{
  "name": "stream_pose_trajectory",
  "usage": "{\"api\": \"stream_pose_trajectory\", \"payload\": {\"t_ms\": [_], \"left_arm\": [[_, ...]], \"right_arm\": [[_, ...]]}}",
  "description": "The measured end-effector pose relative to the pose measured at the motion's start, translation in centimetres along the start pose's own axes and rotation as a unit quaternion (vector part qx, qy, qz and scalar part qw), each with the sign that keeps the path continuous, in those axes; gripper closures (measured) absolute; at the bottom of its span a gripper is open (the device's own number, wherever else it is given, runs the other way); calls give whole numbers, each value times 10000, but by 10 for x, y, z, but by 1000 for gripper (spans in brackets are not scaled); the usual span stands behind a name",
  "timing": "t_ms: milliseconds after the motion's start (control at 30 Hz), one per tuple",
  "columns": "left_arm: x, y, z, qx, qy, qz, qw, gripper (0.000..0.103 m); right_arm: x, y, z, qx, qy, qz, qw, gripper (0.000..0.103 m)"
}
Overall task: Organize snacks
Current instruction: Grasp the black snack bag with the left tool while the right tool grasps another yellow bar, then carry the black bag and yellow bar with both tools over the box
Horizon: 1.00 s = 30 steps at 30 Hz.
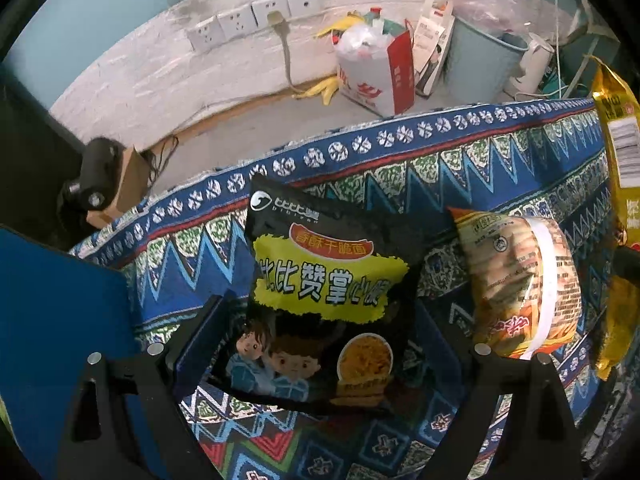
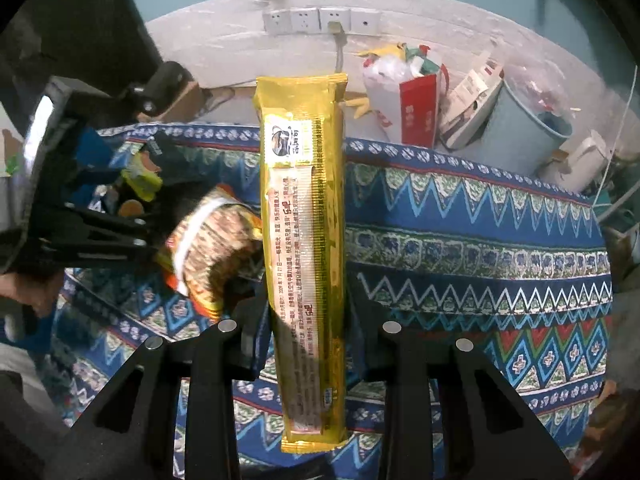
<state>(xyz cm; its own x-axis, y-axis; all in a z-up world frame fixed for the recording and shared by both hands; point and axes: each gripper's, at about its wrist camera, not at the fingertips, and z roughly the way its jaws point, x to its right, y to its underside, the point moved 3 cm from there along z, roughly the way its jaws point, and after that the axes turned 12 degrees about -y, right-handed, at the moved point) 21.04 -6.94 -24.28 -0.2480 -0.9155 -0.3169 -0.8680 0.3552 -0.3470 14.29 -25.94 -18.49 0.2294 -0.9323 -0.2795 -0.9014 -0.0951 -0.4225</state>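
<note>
the right gripper, tilted steeply down, is clenched on a long gold snack packet held above the patterned worktop. the left gripper, also pointing down, stands spread around a black noodle bag beside an orange biscuit pack.

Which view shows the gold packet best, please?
The right wrist view: the gold packet fills the centre end to end, clamped in the right gripper. The left wrist view catches only part of it at the right edge.
</note>
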Motion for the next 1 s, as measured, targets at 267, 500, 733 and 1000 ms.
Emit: {"api": "stream_pose_trajectory", "payload": {"t_ms": [267, 500, 733, 1000], "left_arm": [[-2, 6, -9, 47, -34, -5, 10000, 37], [-12, 15, -26, 81, -106, -216, 9997, 37], [-28, 22, -64, 328, -30, -557, 9979, 37], [-44, 34, -110, 667, -28, -786, 9947, 37]], "right_arm": [[-6, -2, -3, 86, 39, -52, 9999, 72], [-17, -8, -13, 233, 50, -131, 9996, 72], [-30, -13, -27, 413, 25, -226, 9989, 72], [-54, -17, -48, 639, -32, -365, 9973, 72]]}}
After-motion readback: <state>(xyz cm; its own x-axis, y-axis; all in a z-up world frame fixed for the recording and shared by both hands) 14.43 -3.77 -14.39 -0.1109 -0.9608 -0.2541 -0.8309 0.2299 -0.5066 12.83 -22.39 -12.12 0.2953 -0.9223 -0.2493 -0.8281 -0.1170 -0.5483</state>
